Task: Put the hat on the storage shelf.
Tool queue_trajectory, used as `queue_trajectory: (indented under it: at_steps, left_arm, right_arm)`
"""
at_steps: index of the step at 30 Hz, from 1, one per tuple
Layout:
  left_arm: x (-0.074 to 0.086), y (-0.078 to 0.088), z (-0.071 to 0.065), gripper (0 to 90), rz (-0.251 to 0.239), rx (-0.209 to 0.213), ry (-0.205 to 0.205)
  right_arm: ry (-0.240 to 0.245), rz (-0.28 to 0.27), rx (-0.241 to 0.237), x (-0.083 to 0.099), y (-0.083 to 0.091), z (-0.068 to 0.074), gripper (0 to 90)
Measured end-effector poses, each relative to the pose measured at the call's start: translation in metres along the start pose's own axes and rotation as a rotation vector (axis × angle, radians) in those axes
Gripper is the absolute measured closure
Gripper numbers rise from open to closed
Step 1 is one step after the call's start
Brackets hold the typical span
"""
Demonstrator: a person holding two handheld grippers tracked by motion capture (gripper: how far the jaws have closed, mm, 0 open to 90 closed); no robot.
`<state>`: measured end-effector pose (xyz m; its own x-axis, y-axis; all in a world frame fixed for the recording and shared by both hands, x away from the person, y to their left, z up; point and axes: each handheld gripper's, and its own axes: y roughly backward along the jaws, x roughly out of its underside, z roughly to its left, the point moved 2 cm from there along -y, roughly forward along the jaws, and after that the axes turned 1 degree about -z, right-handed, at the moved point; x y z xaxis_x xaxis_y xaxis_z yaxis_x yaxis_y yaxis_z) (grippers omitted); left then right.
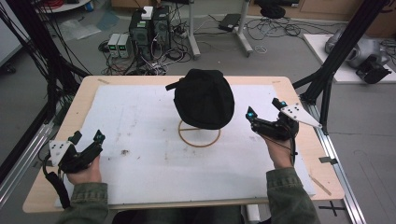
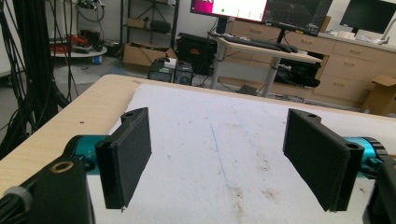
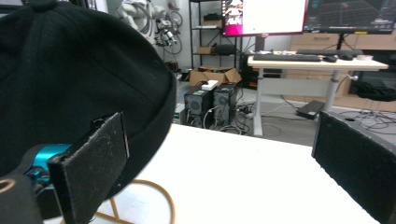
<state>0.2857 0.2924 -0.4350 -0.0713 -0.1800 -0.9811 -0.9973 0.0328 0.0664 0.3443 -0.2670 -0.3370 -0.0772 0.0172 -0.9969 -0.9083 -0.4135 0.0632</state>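
A person is sitting at the near edge of a light wooden surface (image 1: 88, 88) covered by a white mat (image 1: 140, 140), holding a gripper in each hand. A black cap (image 1: 204, 99) is sitting on a wooden ring stand (image 1: 199, 136) at the middle of the mat, toward the far side, its dome hiding the stand's upper part.

The left gripper (image 1: 87, 137) is resting low at the near left of the mat, well apart from the cap. Its jaws are standing wide apart with bare, lightly stained mat between them, holding nothing.

The right gripper (image 1: 265, 109) is hovering at the right, just beside the cap and pointing toward it. Its jaws are also spread wide and empty; in the right gripper view the cap (image 3: 70, 79) is looming right behind one jaw, though whether they are touching cannot be told.

Beyond the far edge, computer towers (image 1: 149, 28) and tangled cables are lying on the floor.
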Motion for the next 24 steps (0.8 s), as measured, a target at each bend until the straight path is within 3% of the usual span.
queue_trajectory:
  at_steps: [12,24]
  left_arm:
    - [-0.001,0.001,0.001,23.6,-0.014,-0.019,-0.011]
    - [-0.001,0.001,-0.002,23.5,-0.011,-0.023,-0.035]
  right_arm:
    - [-0.009,-0.010,0.122,0.026,0.026,-0.022,2.9]
    - [-0.013,0.009,0.177,0.045,0.040,-0.036,2.8]
